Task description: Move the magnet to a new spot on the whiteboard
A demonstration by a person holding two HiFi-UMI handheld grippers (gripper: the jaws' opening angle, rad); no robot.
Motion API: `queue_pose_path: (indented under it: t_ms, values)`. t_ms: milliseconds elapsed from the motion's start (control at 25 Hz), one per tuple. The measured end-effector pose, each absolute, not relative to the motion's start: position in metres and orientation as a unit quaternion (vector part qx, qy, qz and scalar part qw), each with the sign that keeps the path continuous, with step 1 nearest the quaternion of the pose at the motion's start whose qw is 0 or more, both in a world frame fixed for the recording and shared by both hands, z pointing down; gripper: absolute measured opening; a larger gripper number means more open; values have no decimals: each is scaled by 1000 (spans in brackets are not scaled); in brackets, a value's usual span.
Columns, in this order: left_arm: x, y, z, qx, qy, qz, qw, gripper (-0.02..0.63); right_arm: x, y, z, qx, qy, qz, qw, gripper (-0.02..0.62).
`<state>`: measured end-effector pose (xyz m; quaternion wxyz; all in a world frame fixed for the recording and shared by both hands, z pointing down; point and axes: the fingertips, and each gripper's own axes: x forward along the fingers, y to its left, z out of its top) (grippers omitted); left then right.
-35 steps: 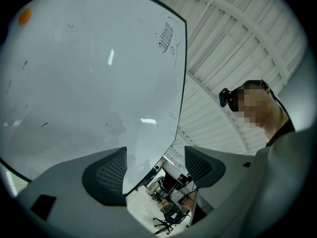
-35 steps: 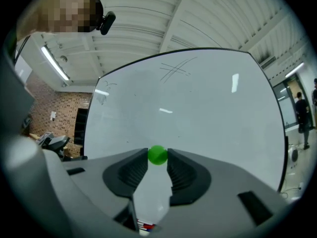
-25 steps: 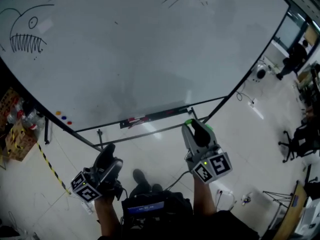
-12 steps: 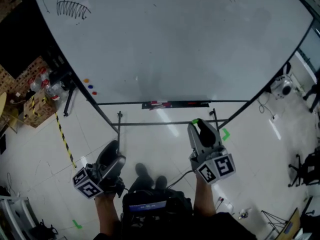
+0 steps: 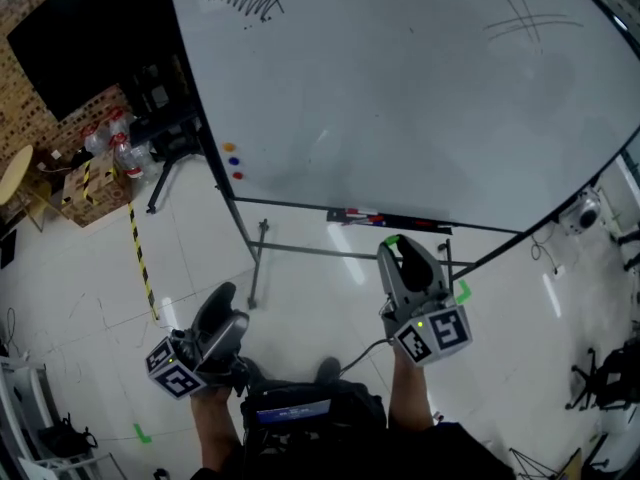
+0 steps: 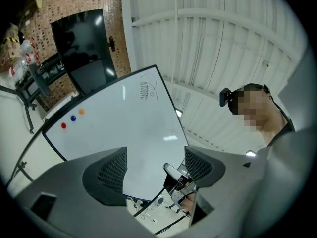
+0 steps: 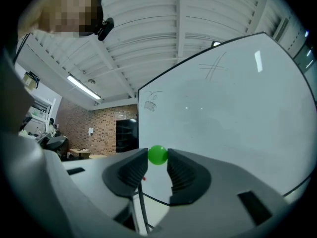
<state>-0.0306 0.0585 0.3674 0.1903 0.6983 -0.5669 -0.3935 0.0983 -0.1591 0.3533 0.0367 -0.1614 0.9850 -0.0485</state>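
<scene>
Green magnet [image 7: 158,154]: clamped between the right gripper [image 5: 398,250] jaw tips, on the near side of the whiteboard [image 5: 400,98], not touching it. Left gripper [image 6: 153,168]: jaws wide, nothing between. Three coloured magnets [image 5: 233,160] at board's lower left.

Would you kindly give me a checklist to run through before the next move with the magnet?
1. Grip: right gripper fingers pinch the green magnet: ok.
2. Spare hand: left gripper open, empty: ok.
3. Surface: whiteboard ahead, bare area free: ok.
4. Contact: green magnet on whiteboard: not ok, apart.
5. Obstacles: three magnets at whiteboard's lower left, out of the way: ok.
</scene>
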Motion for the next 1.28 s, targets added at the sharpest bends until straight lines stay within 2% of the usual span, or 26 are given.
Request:
queue_pose_path:
  t_ms: [360,720,1280]
  values:
    - [-144,165,365,684,-576,-415,166,357,-18,-60,340,-147,989,-18,21,143]
    - [-230,230,370,682,-565,-433,168,356,-103,5,339,-155,988,2,0,143]
    - [-282,270,383,672,-558,-455,175,356,-156,38,339,-168,985,30,-27,143]
